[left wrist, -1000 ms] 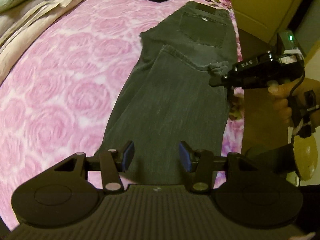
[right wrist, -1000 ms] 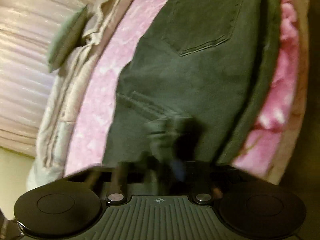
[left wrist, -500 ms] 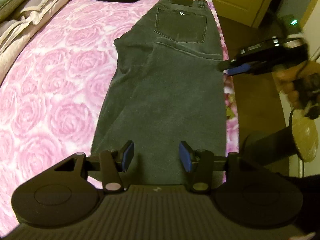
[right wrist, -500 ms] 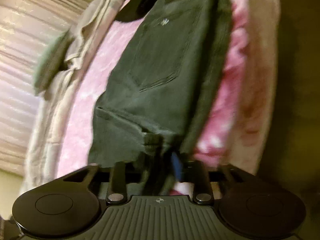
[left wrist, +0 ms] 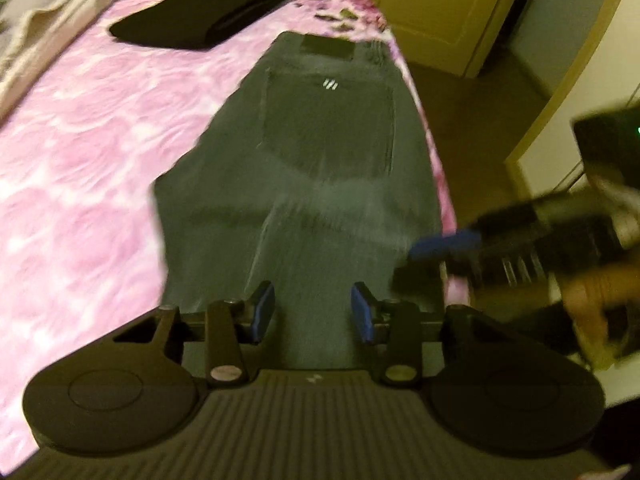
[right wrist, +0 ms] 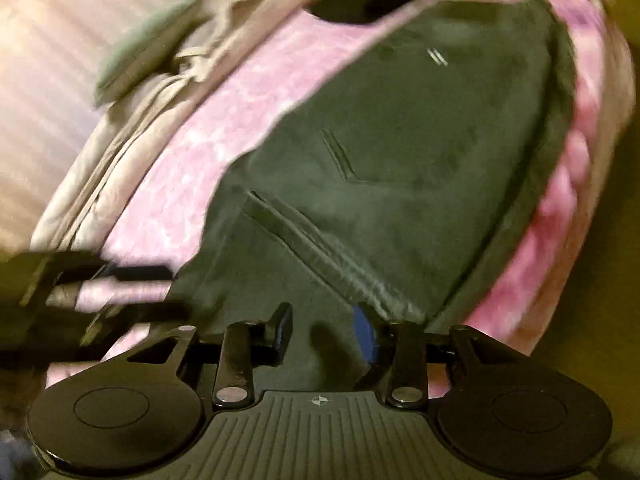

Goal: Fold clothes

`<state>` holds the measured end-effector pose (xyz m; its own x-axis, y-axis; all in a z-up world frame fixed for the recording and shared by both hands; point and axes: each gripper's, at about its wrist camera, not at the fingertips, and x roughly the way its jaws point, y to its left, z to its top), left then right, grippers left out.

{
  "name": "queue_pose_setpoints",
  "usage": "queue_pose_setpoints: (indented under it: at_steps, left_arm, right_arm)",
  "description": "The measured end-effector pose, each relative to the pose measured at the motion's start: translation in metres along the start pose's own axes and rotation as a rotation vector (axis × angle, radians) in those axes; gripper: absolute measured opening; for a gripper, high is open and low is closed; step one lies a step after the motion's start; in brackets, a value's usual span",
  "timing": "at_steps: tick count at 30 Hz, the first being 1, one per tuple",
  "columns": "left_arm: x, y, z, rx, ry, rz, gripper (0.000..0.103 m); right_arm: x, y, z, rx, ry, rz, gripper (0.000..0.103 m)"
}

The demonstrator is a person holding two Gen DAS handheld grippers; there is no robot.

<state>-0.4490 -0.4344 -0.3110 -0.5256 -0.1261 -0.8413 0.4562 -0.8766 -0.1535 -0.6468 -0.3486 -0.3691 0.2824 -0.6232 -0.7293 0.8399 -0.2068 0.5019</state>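
Dark grey jeans [left wrist: 320, 184] lie flat, back pocket up, along the right edge of the pink rose bed cover [left wrist: 80, 160]. My left gripper [left wrist: 313, 316] hovers over the leg just below the seat. Its jaws are closing, with denim under them but the pads pressing on nothing. My right gripper [left wrist: 424, 260] comes in from the right at the jeans' outer edge. In the right wrist view that gripper [right wrist: 324, 332] stands open over the jeans [right wrist: 400, 160], beside a raised seam. The left gripper [right wrist: 152, 292] shows blurred at the left.
A folded black garment [left wrist: 204, 16] lies at the far end of the bed. A beige blanket [right wrist: 120, 152] and a green pillow [right wrist: 148, 48] are bunched along the bed's other side. To the right the bed drops to brown floor [left wrist: 480, 120] and a yellow door [left wrist: 440, 8].
The right gripper has let go of the bunched denim at the jeans' edge and opened. The left gripper has travelled up the leg toward the seat pocket, and its jaws have narrowed.
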Motion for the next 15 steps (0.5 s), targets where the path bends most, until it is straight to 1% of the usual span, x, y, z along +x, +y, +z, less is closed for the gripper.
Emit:
queue_pose_setpoints:
  at_steps: [1, 2, 5, 6, 7, 8, 11, 14, 15]
  left_arm:
    - [0.011, 0.003, 0.008, -0.010, -0.004, -0.023, 0.036]
    - [0.024, 0.005, 0.014, -0.017, 0.013, -0.026, 0.036]
    - [0.061, 0.017, 0.025, -0.039, 0.112, -0.006, 0.023]
    - [0.072, 0.021, 0.028, -0.048, 0.146, 0.002, 0.022]
    - [0.076, 0.024, 0.028, -0.049, 0.154, -0.005, 0.022]
    - [0.076, 0.026, 0.029, -0.052, 0.155, -0.013, 0.022]
    - [0.060, 0.030, 0.025, -0.070, 0.139, -0.005, 0.023]
    - [0.025, 0.038, 0.016, -0.086, 0.099, 0.022, 0.031]
    - [0.010, 0.041, 0.010, -0.082, 0.080, 0.027, 0.035]
  right_arm:
    - [0.001, -0.003, 0.001, -0.006, 0.006, 0.006, 0.039]
    - [0.002, -0.006, 0.001, -0.012, 0.012, 0.012, 0.038]
    - [0.009, -0.017, 0.006, 0.007, 0.025, 0.046, 0.038]
    - [0.011, -0.017, 0.007, 0.003, 0.031, 0.054, 0.038]
    - [0.012, -0.016, 0.009, -0.009, 0.038, 0.059, 0.038]
    - [0.012, -0.014, 0.013, -0.015, 0.043, 0.064, 0.038]
    - [0.005, -0.011, 0.016, -0.007, 0.051, 0.073, 0.038]
    - [-0.009, 0.004, 0.012, -0.037, 0.043, 0.058, 0.039]
    - [-0.017, 0.011, 0.008, -0.049, 0.039, 0.057, 0.039]
